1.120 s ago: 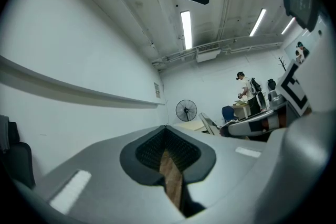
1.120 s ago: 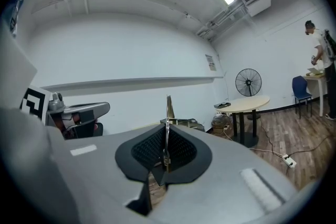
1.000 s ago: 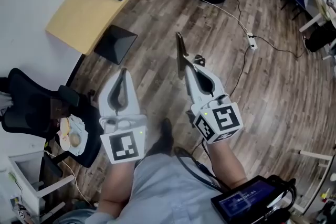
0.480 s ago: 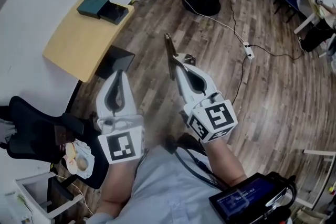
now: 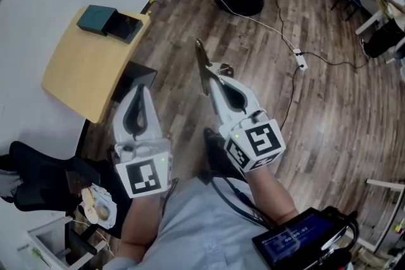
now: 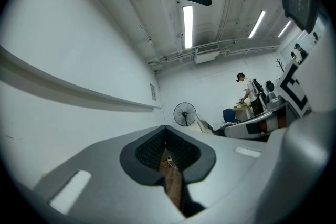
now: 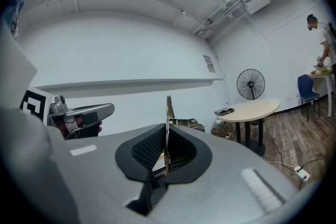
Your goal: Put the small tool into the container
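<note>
Tool (image 5: 200, 63) clamped in right gripper (image 5: 214, 79), well apart from box (image 5: 120, 25) on table (image 5: 76, 69). Left gripper (image 5: 140, 90) closed, empty, nearer table. Remaining: reach box, drop tool in.

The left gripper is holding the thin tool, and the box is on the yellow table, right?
No, the right gripper holds the tool; the left gripper is shut on nothing. The right gripper view shows its jaws clamped on it. The box is on the yellow table.
</note>
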A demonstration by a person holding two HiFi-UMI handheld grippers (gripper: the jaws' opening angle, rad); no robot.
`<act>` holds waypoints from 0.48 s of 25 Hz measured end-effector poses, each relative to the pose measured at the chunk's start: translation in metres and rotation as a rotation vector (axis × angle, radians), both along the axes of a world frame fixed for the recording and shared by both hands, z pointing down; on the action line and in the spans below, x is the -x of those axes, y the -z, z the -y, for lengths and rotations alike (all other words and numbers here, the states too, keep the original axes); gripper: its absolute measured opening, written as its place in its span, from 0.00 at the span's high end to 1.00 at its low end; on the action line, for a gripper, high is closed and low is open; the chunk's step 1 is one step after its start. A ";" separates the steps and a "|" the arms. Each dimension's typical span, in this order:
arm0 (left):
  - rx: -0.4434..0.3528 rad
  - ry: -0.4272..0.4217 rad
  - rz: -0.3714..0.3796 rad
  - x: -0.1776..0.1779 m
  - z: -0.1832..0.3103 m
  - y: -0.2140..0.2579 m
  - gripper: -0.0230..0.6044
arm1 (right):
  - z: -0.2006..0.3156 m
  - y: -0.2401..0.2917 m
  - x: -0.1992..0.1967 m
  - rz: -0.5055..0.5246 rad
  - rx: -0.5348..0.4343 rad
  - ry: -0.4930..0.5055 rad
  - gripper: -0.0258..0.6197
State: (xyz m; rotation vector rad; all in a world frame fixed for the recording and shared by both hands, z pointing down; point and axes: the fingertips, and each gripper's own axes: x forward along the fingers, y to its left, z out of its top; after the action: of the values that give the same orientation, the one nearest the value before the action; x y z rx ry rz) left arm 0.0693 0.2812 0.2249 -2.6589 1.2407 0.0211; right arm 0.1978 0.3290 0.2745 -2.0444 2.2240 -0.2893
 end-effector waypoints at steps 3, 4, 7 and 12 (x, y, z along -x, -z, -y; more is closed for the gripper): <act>0.022 0.030 0.009 -0.023 0.034 0.000 0.95 | 0.037 0.000 -0.024 0.007 0.005 0.022 0.95; 0.024 0.039 0.015 -0.029 0.044 0.000 0.95 | 0.049 -0.002 -0.031 0.012 0.009 0.032 0.95; 0.003 0.064 0.037 -0.046 0.073 -0.001 0.95 | 0.083 -0.007 -0.050 0.029 0.020 0.061 0.95; 0.004 0.122 0.062 -0.061 0.107 0.009 0.95 | 0.135 0.000 -0.066 0.045 0.003 0.123 0.95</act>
State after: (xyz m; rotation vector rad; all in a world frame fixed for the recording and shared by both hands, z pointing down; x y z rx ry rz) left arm 0.1299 0.1738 0.2156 -2.5612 1.3811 -0.0823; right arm 0.2640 0.1945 0.2749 -1.8858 2.3277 -0.3459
